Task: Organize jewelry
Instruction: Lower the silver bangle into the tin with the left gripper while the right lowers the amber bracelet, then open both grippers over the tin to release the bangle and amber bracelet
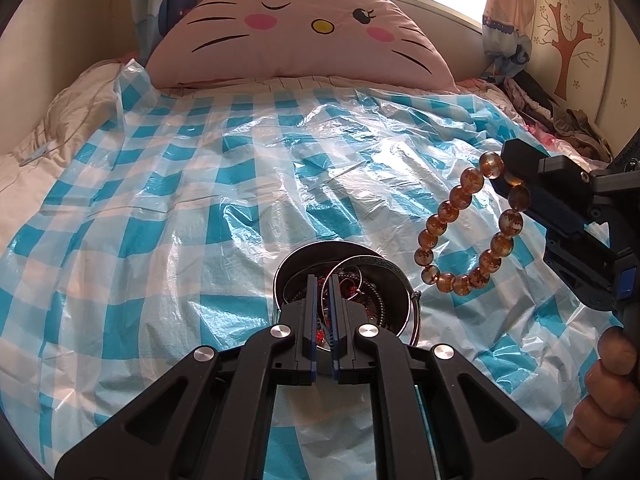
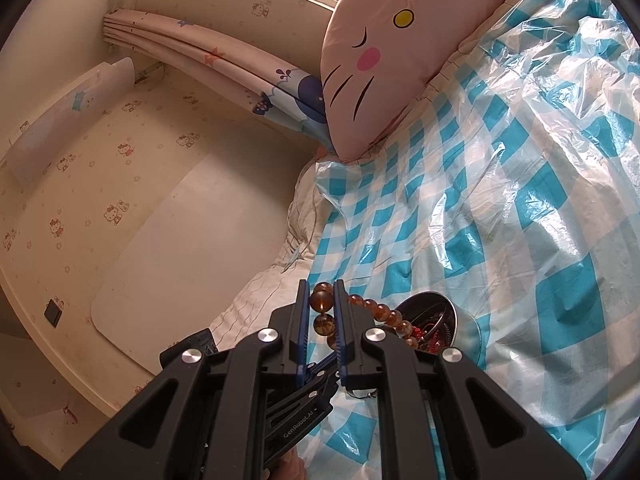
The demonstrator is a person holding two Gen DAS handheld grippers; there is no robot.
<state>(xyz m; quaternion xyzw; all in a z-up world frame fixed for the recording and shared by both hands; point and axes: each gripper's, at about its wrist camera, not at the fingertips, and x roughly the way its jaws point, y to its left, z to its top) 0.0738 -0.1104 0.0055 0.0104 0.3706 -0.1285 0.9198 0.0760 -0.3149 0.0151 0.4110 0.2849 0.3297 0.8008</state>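
Note:
A bracelet of amber-brown beads (image 1: 448, 212) hangs in the air from my right gripper (image 1: 505, 170), which is shut on it at the right, above the bed. In the right wrist view the beads (image 2: 322, 301) sit pinched between the blue pads of the right gripper (image 2: 322, 284). A round dark metal bowl (image 1: 296, 256) holding a tangle of bangles, chains and red beads rests on the plastic sheet. My left gripper (image 1: 324, 278) is shut, its tips over the bowl's contents; whether it pinches anything is hidden. The bowl (image 2: 454, 312) lies just below and right of the hanging bracelet.
A blue-and-white checked plastic sheet (image 1: 200, 200) covers the bed. A large pink cat-face pillow (image 1: 300, 40) leans at the head. Crumpled clothes (image 1: 560, 120) lie at the far right. A hand (image 1: 600, 380) holds the right tool. The wall (image 2: 120, 160) runs along the bed's left side.

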